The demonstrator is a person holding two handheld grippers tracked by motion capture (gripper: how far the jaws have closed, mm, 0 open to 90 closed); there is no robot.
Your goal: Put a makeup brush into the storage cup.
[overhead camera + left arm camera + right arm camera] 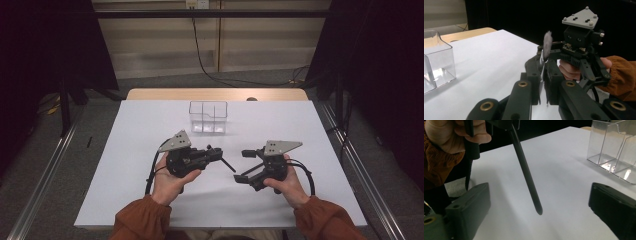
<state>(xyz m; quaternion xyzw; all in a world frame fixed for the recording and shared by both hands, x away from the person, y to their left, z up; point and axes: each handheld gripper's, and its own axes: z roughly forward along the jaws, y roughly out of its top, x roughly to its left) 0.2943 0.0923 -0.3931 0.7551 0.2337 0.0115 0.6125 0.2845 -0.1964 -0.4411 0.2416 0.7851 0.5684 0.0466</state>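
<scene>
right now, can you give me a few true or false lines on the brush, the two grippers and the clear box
1. The left gripper is shut on the brush. True.
2. The right gripper has its jaws closed on the brush handle. False: its jaws stand wide apart, touching nothing.
3. The clear box lies tipped on its side. False: it stands upright on the white table.
4. The brush's bristle end points up past the left gripper's jaws. True.
5. The brush sits inside the clear box. False: it is apart from the box.
</scene>
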